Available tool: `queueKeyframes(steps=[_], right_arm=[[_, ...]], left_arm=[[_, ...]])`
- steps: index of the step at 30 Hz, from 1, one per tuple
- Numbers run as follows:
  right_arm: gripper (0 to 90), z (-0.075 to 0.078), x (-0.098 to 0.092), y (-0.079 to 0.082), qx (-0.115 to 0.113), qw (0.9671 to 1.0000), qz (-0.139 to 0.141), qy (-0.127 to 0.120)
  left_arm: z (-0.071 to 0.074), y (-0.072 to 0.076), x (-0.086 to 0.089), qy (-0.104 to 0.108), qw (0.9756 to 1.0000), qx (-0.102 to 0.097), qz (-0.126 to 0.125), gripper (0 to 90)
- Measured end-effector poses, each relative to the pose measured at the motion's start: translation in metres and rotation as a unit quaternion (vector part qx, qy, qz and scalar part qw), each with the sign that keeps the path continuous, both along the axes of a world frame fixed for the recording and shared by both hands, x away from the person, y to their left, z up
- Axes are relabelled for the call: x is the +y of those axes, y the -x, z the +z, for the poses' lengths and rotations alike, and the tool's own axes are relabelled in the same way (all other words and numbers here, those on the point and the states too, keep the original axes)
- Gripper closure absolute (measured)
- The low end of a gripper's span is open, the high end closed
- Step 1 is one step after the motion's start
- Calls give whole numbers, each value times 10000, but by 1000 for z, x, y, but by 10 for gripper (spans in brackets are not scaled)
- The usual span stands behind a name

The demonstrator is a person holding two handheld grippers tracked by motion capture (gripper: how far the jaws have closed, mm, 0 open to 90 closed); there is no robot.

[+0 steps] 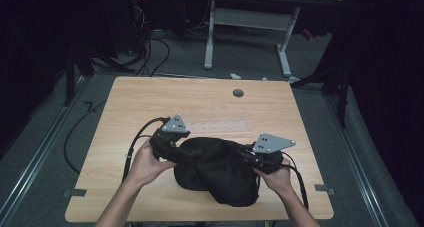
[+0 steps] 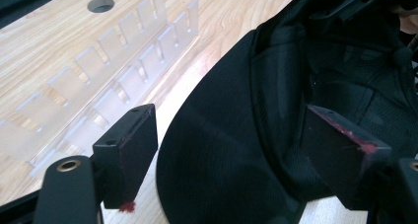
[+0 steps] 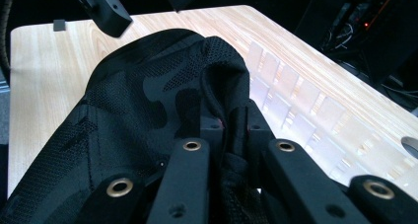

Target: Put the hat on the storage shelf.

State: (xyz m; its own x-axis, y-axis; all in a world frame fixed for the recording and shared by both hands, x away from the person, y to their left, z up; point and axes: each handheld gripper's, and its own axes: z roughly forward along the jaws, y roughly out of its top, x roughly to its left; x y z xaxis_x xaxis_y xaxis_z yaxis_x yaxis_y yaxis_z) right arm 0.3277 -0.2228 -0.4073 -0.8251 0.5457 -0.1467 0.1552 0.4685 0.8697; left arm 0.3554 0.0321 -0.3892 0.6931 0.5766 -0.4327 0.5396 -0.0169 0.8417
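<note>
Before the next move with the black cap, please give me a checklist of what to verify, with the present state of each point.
1. Right tongs closed on the black cap: ok, a fold of fabric is pinched between the jaws.
2. Left tongs free of the cap: ok, the jaws stand wide apart and the pads press on nothing, though the brim lies between them.
3. Cap supported by the table: ok, it rests on the wood near the front edge.
4. Clear plastic rack out of the way: ok, it lies apart from the cap, behind it.
5. Cables not snagged: cannot tell.
</note>
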Motion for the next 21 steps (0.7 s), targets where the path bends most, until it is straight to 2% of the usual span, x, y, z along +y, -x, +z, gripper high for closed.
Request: queueKeyframes(steps=[6,11,16,21], right_arm=[[842,4,8,-1,-48,9998,170,23],[841,5,14,-1,-64,9995,312,73],[841,6,19,0,-96,9989,442,121],[841,8,21,0,-150,9985,524,113]], left_arm=[[2,-2,-9,-123,9998,27,-158,213],[2,-4,-11,-118,9995,131,-272,213],[-1,-4,-13,-239,9986,234,-402,216],[-4,-4,-16,-268,9978,326,-508,218]])
